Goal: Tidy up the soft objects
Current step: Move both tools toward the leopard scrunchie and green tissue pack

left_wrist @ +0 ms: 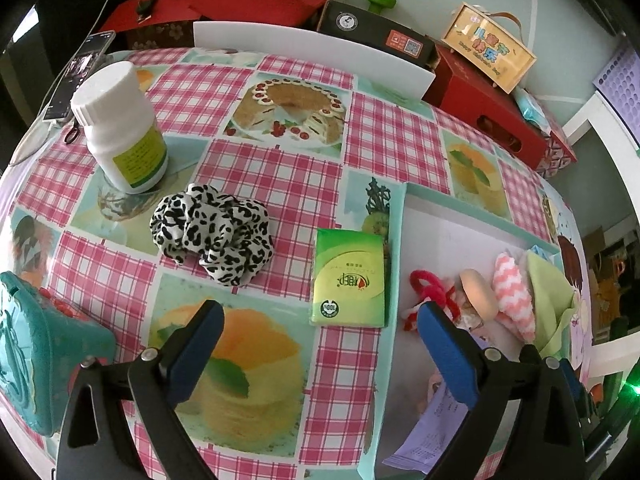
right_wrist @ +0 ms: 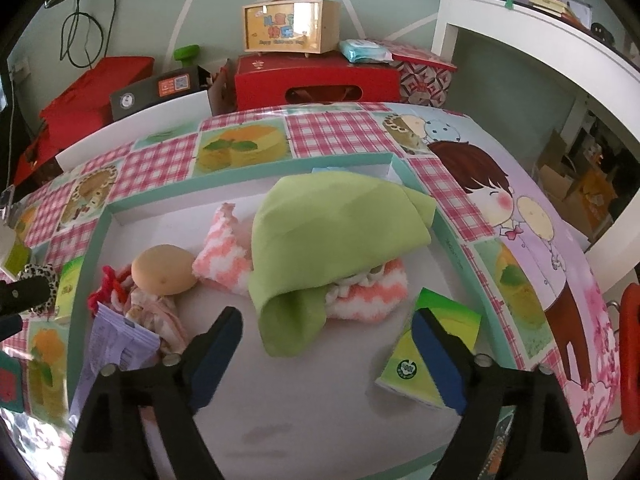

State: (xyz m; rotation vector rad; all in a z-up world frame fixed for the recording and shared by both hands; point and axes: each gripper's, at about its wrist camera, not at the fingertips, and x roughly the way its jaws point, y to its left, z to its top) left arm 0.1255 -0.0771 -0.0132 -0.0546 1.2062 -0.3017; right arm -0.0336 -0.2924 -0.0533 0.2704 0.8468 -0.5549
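Note:
A black-and-white leopard scrunchie (left_wrist: 212, 232) lies on the checked tablecloth, and a green tissue pack (left_wrist: 350, 278) lies to its right. My left gripper (left_wrist: 320, 312) hovers just short of both, open and with nothing between its jaws. The teal-rimmed white tray (right_wrist: 248, 170) holds a green cloth (right_wrist: 332, 240) draped over pink-and-white fuzzy socks (right_wrist: 224, 256), a small doll (right_wrist: 164, 270), a purple packet (right_wrist: 116, 344) and a second green tissue pack (right_wrist: 432, 348). My right gripper (right_wrist: 326, 316) is open over the tray. Its right finger overlaps that pack, and no pad presses on it.
A white bottle (left_wrist: 120, 128) stands behind the scrunchie, a teal case (left_wrist: 24, 352) sits at the near left, and a phone (left_wrist: 76, 76) lies at the far left. Red boxes (right_wrist: 316, 80) and a wooden carry box (right_wrist: 288, 26) line the table's back edge.

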